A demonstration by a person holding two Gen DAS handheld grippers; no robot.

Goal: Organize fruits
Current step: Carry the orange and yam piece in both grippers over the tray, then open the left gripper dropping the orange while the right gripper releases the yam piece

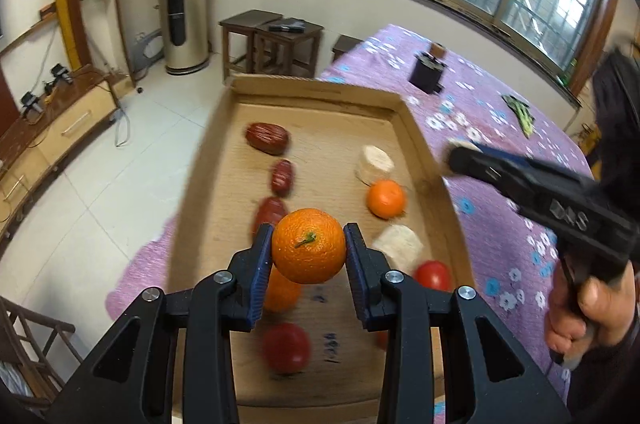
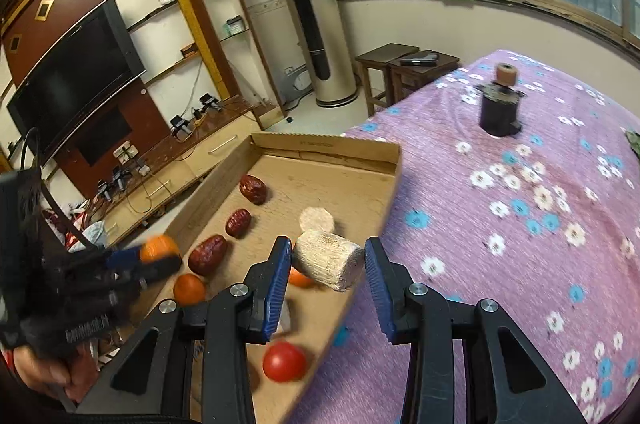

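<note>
Fruit sorting, cardboard tray (image 1: 416, 128) on a purple floral tablecloth (image 2: 520, 224).

Left gripper (image 1: 309, 246) is clamped on an orange (image 1: 309, 245), blue pads touching both sides, stem facing the camera; the fruit is held up above the tray's near half. In the right wrist view the same gripper (image 2: 154, 256) shows at the left edge, blurred, with the orange (image 2: 158, 246) at its tip over the tray's left wall.

Right gripper (image 2: 326, 260) grips a pale cylindrical chunk (image 2: 328, 260), lying on its side between the pads, left pad touching one end and right pad at the other, above the tray's right side. From the left wrist view this gripper (image 1: 460, 154) is blurred at the tray's right wall, a bit of the pale piece at its tip; a hand (image 1: 588, 316) holds its handle.

Inside the tray: three red dates in a line along the left side, far date (image 1: 267, 138), middle date (image 1: 282, 177), near date (image 1: 271, 212) partly behind the left finger. Pale round slice (image 1: 375, 164) toward the right, a second orange (image 1: 386, 198) just in front of it, touching or nearly so. Another pale chunk (image 1: 400, 244) nearer, beside a red tomato (image 1: 433, 274). Third orange (image 1: 282, 290) under the held one, second tomato (image 1: 287, 347) at the near end, blurred.

Dark cylindrical object (image 2: 500, 112) with a brown cap stands on the cloth well apart from the tray.
</note>
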